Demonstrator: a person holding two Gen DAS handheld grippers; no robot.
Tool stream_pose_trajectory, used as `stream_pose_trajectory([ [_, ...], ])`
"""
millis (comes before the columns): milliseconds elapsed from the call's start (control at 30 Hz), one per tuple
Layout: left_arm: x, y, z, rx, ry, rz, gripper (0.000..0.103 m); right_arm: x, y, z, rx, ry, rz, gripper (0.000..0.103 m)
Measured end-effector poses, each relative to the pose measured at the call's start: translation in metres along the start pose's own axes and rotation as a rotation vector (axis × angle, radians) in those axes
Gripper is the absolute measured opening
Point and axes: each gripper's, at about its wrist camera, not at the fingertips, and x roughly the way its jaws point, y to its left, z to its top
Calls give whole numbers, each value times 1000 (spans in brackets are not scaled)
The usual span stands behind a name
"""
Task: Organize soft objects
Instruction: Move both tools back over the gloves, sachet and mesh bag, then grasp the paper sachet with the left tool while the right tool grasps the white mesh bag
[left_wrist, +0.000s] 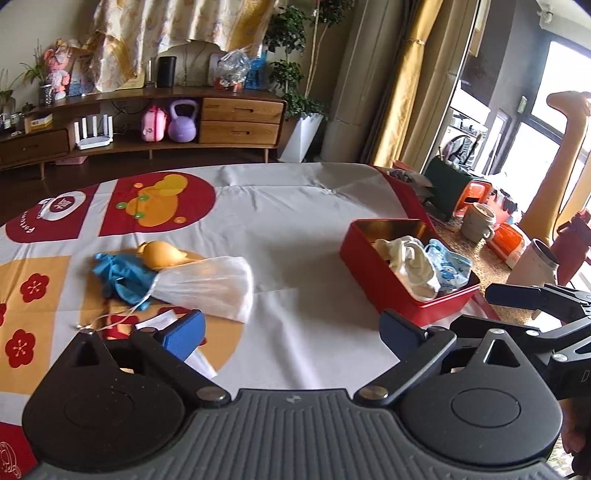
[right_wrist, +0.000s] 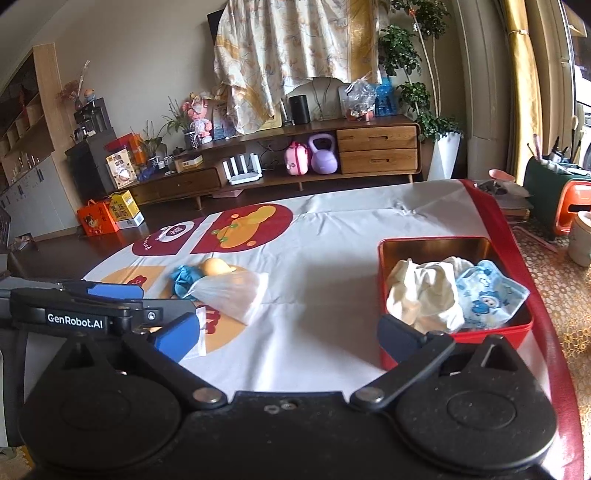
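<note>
Two hand-held tools hover above a table (left_wrist: 295, 229) draped in a white cloth printed with red and orange shapes. The left tool (left_wrist: 291, 332) stands wide, nothing between its blue-padded fingers (left_wrist: 184, 334); the right tool (right_wrist: 286, 332) is equally wide and empty. The left tool also shows at the left edge of the right wrist view, the right tool at the right edge of the left wrist view.

A red tin box (right_wrist: 458, 338) sits near the table's right edge, holding a crumpled cream cloth (right_wrist: 424, 291) and, touching it on the right, a blue cartoon-print cloth (right_wrist: 487, 295).

Well apart to the left lies a small heap: a white mesh drawstring bag (left_wrist: 210, 284), a bunched blue cloth (left_wrist: 118, 275) touching its tied end, and an orange soft toy (left_wrist: 162, 253) just behind both. A small white packet (left_wrist: 159, 321) lies just beside the left tool's left finger.

A wooden sideboard (right_wrist: 376, 147) with a purple kettlebell (right_wrist: 323, 155) lines the far wall.
</note>
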Motion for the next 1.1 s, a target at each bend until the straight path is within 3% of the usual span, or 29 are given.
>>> stream_pose_trajectory([
  [267,-5,42,-13,-99,-9,20,101,23,20,1,-35,31,21,102],
  [567,-4,71,-29,-160,-50,125,101,61,32,2,-30,82,53,102],
  [733,13,75,-42,-143,-38,222,101,87,35,6,-41,116,65,102],
  [933,39,91,-55,-241,7,228,101,123,33,11,-61,162,75,102],
  [1100,63,93,-59,-265,40,279,101,154,30,19,-69,200,82,102],
])
